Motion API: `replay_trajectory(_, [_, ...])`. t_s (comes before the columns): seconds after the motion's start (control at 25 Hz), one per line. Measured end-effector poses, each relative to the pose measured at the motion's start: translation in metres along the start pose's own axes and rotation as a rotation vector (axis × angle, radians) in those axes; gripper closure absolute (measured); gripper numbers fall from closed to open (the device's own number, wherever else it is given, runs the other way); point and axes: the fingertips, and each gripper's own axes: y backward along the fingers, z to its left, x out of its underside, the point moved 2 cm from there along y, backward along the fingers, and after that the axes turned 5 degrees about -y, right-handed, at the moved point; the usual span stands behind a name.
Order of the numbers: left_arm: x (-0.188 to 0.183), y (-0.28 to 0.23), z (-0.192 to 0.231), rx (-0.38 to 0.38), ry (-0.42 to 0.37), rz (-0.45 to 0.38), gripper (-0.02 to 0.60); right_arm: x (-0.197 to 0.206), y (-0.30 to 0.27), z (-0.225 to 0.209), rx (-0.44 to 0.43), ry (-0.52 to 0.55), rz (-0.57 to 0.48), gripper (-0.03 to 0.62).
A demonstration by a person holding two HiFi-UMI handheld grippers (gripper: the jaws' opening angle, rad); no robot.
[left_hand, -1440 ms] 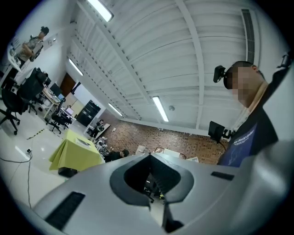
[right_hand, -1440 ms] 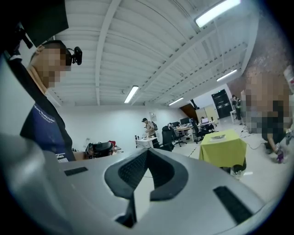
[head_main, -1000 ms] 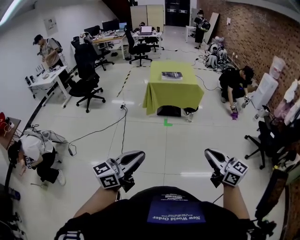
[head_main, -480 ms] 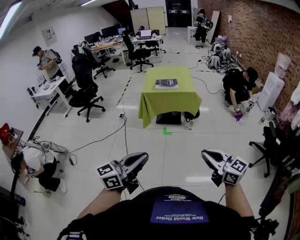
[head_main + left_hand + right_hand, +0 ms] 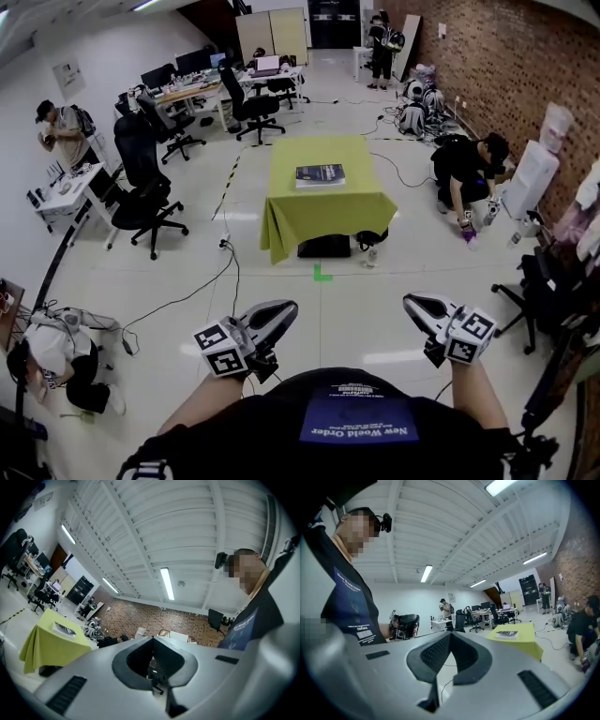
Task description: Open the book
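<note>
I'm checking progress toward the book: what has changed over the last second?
The person has walked nearer the green-clothed table; it and the closed book on it sit slightly larger and lower in the head view. Nothing was gripped or released. The left tool and right tool stay shut, empty, held out in front.
</note>
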Motion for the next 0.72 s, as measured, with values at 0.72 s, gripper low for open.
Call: replay_trajectory(0.72, [-0.075,-0.036,0.276,-0.017,-0.046,0.049,0.575,-0.047,-0.239,-0.17,0.001,-0.047,0.006,0.606])
